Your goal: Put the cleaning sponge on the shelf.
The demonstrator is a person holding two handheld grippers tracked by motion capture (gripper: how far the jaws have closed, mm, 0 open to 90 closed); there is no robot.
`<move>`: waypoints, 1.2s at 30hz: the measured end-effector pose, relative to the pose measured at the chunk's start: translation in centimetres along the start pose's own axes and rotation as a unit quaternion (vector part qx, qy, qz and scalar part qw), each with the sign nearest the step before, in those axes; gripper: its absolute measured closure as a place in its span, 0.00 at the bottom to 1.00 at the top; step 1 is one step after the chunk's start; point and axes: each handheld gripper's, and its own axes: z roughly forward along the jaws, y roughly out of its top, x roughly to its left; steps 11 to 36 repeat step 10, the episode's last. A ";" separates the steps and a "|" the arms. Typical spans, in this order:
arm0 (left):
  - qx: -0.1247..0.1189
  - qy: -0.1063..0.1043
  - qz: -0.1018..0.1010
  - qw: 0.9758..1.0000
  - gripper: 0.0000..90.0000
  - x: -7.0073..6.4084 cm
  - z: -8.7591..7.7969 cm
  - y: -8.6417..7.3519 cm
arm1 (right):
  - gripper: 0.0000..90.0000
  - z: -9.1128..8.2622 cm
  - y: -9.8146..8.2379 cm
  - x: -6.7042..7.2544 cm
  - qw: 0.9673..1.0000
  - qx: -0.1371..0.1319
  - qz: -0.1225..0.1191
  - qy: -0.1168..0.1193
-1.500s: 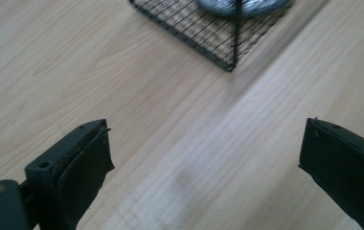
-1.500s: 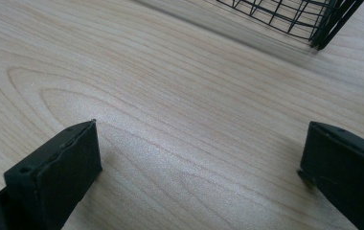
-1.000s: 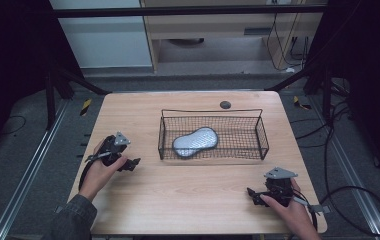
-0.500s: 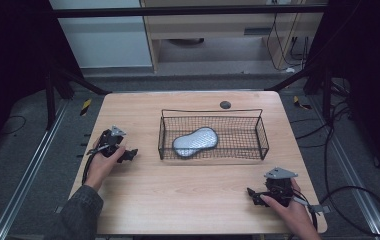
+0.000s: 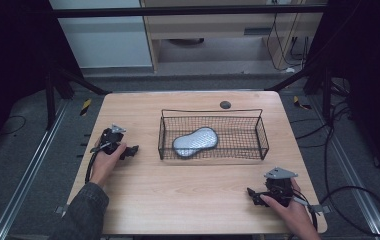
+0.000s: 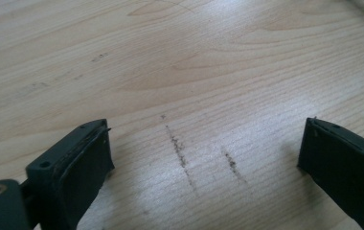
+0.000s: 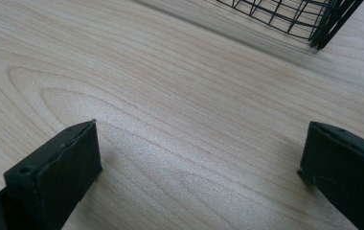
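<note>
A black wire basket (image 5: pixel 210 111) stands on the middle of the wooden table (image 5: pixel 188 200). In it lies a grey peanut-shaped object (image 5: pixel 195 141). My left gripper (image 5: pixel 133 149) sits low over the table left of the basket, pointing toward it. Its jaws have just been opening and stand open over bare wood (image 6: pixel 206 129) with nothing between them. My right gripper (image 5: pixel 251 192) rests near the front right corner, open over bare wood (image 7: pixel 201 127). A corner of the basket (image 7: pixel 285 14) lies beyond it.
A small dark round spot (image 5: pixel 225 104) marks the table behind the basket. Dark scuff streaks (image 6: pixel 177 146) run across the wood under the left gripper. Cables (image 5: pixel 358 200) trail over the floor at the right, past the table's edge.
The left hand has carried its gripper a little farther from the person and lower toward the table. The right hand has not moved.
</note>
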 end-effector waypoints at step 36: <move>-0.017 0.000 -0.018 1.000 0.00 0.0 0.3 -0.4 | 0.00 0.0 0.0 0.0 1.000 0.000 0.000 0.000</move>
